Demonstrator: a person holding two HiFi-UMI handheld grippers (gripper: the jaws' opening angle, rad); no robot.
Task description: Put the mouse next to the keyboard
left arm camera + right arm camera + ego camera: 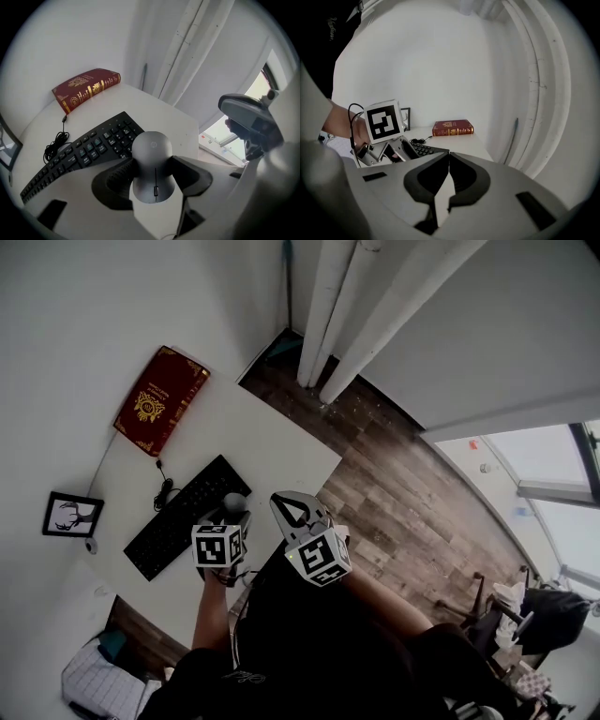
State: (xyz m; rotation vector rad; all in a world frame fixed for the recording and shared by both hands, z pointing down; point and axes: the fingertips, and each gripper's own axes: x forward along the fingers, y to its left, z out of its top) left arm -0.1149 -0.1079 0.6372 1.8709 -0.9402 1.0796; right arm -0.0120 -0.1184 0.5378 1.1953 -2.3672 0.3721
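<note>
**Grey mouse [151, 149] clamped in the left tongs [153, 174], close to the keyboard [83, 151]**

Both pads of the left tongs press on the sides of the mouse. Its rounded back points away from the camera and its scroll wheel faces the tongs. In the head view the mouse [234, 503] sits at the tip of the left tongs [231, 517], beside the long edge of the black keyboard [186, 517] on the person's side and near its end furthest from the picture frame [72, 515]. Whether the mouse touches the white counter [277, 442] or hangs just above it, no view makes clear.

The right tongs [449, 159] are together at the tips with nothing between them. In the head view they [287, 503] are just beside the left tongs, over the counter's edge.

The keyboard lies at a slant across the counter, and its black cable [55, 143] is bunched in loops behind it. A dark red book [161, 399] with gold ornament lies flat further back, near the wall and well apart from the keyboard. The small framed picture stands at the counter's left side. Beyond the counter's far corner, white pipes [330, 306] meet a wooden plank floor [403, 493].
</note>
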